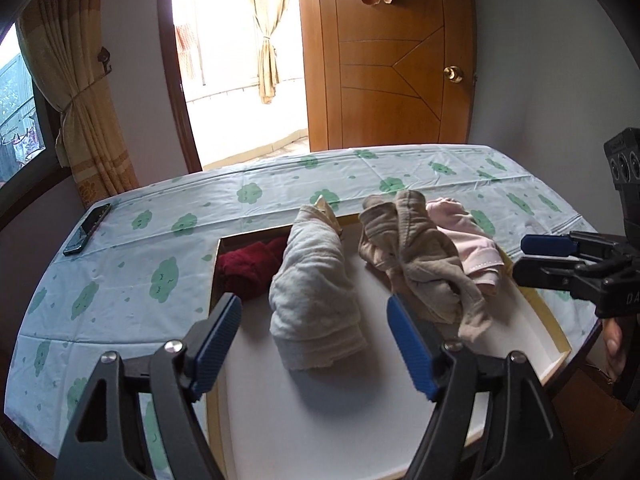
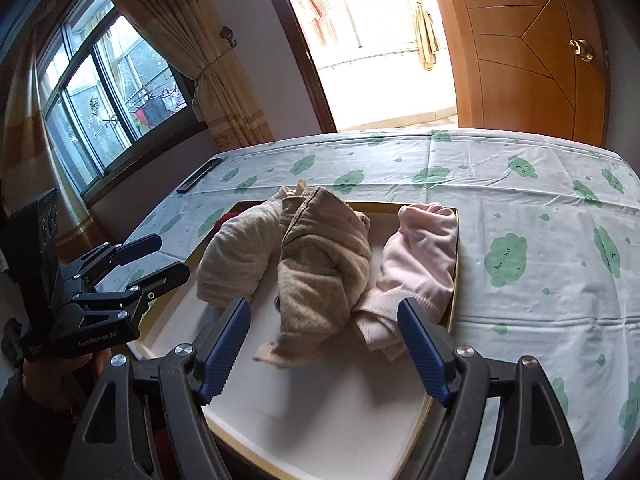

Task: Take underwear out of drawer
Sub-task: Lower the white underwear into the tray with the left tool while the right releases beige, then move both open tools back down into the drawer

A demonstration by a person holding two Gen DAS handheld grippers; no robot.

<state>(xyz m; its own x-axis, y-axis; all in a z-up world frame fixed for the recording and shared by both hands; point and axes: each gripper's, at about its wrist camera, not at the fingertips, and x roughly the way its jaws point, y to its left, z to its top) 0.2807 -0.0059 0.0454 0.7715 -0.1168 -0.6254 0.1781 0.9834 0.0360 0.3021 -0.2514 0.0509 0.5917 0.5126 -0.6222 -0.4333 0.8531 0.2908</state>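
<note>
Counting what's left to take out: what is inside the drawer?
Inside the drawer: a grey piece, a tan piece, a pink piece and a dark red one, partly hidden behind the grey. Anything beneath them is covered.

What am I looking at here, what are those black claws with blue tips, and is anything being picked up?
Those are two hand-held grippers, each worked by a person, with a wide-angle camera on each looking forward along its fingers. One picture is from the left gripper, the other from the right gripper; each also sees the other off to one side. Below them is an open drawer pulled out from a table under a cloud-print tablecloth. In the drawer lie rolled pieces of underwear: a grey roll, a tan piece, a pink piece and a dark red one. A phone lies on the cloth. Both grippers are open and hold nothing.
</note>
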